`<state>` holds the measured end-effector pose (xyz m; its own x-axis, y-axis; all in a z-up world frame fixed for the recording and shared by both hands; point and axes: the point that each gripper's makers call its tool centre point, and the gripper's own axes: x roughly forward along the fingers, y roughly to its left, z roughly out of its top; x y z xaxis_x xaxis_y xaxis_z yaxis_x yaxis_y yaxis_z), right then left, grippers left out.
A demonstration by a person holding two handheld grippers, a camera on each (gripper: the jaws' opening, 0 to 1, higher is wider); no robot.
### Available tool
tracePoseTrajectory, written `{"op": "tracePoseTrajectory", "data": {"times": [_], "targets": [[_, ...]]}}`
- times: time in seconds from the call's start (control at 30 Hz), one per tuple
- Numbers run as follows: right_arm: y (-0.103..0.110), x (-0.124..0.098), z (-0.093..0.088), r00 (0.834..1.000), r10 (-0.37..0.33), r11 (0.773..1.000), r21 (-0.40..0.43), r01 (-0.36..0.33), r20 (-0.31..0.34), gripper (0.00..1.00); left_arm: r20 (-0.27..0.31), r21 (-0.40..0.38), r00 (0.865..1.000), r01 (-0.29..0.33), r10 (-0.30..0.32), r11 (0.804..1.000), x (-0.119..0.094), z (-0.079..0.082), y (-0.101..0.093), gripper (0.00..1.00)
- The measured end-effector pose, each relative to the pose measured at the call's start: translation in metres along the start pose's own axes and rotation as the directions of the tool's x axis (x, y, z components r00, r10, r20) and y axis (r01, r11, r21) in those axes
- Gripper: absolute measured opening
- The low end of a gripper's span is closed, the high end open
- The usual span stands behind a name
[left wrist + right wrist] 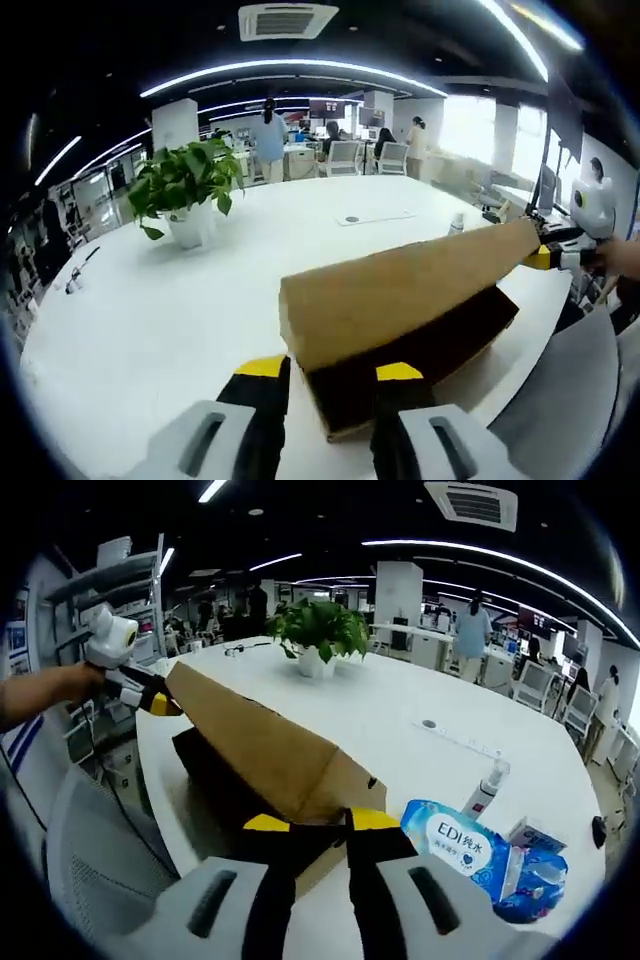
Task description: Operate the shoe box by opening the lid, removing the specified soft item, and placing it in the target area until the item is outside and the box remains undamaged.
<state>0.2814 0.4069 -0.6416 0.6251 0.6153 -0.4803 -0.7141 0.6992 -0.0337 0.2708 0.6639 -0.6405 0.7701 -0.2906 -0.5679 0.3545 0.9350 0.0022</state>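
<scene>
Shoe box (420,350) is sitting near the edge of the white surface (150,320), its brown cardboard lid (400,290) lifted at a slant above the dark base. In the left gripper view, the left gripper (330,385) is hovering at the box's near corner with its yellow-tipped fingers (262,368) standing apart and holding nothing, while the right gripper (560,255) is reaching in at the lid's far end, a person's hand (622,258) behind it. In the right gripper view, the right gripper (318,830) is pinching the raised lid's edge (270,745) between nearly closed fingers (372,820), and the left gripper (140,690) is showing at the lid's other end. A potted plant (185,190) is standing well apart toward the far side of the surface. A blue packet of wipes (455,845) and a small spray bottle (482,790) are lying just beside the box.
</scene>
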Motion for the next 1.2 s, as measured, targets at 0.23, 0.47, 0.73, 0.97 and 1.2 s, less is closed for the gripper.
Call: {"op": "tracePoseTrajectory", "data": {"times": [0.23,0.47,0.73,0.97,1.2], "targets": [[0.008,0.001,-0.013,0.999,0.033,0.999,-0.037,-0.033,-0.015,0.19,-0.023,0.084,1.000,0.007,-0.005,0.996,0.001,-0.014,-0.005,0.40],[0.021,0.001,-0.025,0.996,0.083,0.995,-0.047,-0.085,-0.039,0.27,-0.029,0.076,0.999,0.032,-0.030,0.997,-0.001,-0.025,-0.008,0.42],[0.029,0.006,-0.040,0.991,0.111,0.993,-0.034,-0.113,-0.072,0.32,-0.056,0.056,0.997,0.060,-0.057,0.997,0.004,-0.039,-0.015,0.46],[0.033,0.011,-0.054,0.984,0.141,0.988,-0.043,-0.146,-0.114,0.36,-0.099,0.062,0.992,0.083,-0.076,0.995,0.009,-0.055,-0.019,0.48],[0.037,0.017,-0.064,0.977,0.159,0.987,-0.017,-0.163,-0.139,0.40,-0.132,0.044,0.987,0.097,-0.091,0.994,0.015,-0.065,-0.022,0.50]]}}
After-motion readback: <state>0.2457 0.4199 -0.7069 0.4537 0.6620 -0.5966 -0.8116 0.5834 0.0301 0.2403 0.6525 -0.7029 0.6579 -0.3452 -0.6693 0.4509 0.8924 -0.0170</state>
